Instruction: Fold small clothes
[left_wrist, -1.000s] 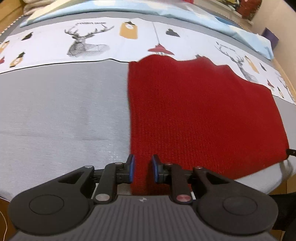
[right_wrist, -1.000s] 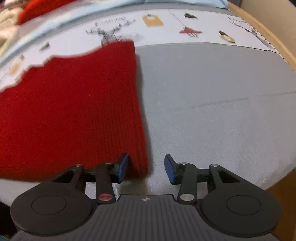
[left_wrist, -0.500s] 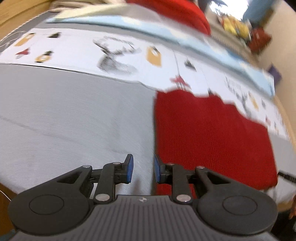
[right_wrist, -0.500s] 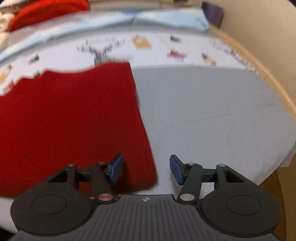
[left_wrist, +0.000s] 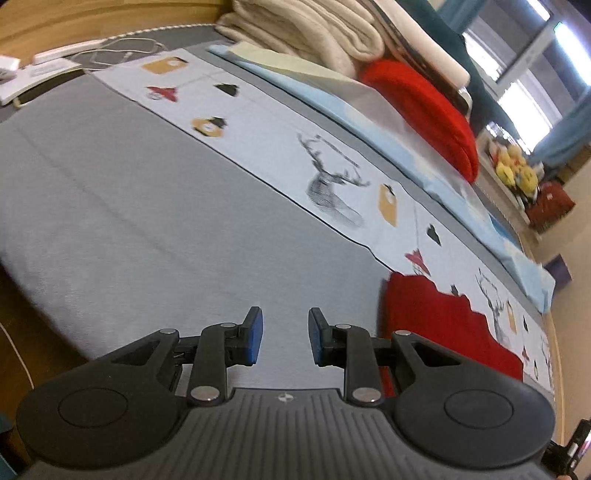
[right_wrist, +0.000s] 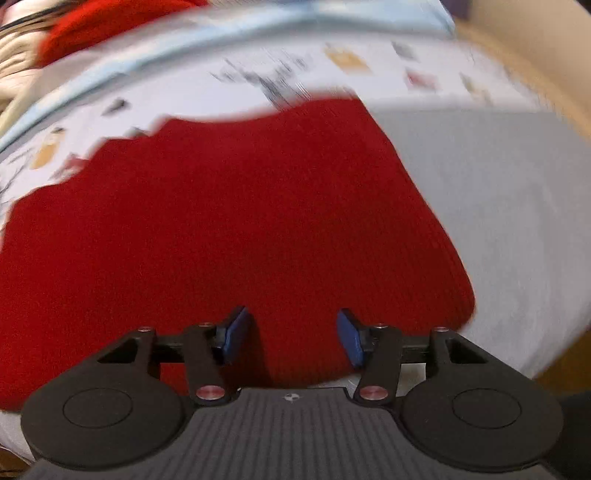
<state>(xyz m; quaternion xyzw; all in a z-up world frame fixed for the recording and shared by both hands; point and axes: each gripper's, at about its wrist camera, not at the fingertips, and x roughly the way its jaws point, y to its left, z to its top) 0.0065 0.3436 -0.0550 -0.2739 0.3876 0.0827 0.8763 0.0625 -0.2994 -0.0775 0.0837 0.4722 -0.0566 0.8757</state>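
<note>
A red knit garment (right_wrist: 240, 221) lies flat on the grey bedsheet (right_wrist: 498, 184), its far edge over a white printed strip. My right gripper (right_wrist: 291, 332) hovers over the garment's near part, a little in from its right edge, jaws open and nothing pinched. In the left wrist view the same red garment (left_wrist: 443, 325) shows at the lower right. My left gripper (left_wrist: 284, 334) is off it to the left, over bare grey sheet (left_wrist: 147, 221), jaws a narrow gap apart and empty.
A folded red garment (left_wrist: 424, 107) and cream blankets (left_wrist: 314, 33) are piled at the back. The white strip with deer prints (left_wrist: 332, 184) crosses the bed. Cables and white items (left_wrist: 110, 51) lie at the far left. The bed's near edge (left_wrist: 22, 295) drops off at left.
The left gripper came off the garment's left edge, swung left over the grey sheet and rolled. The right gripper widened and moved from the garment's right edge to over the cloth.
</note>
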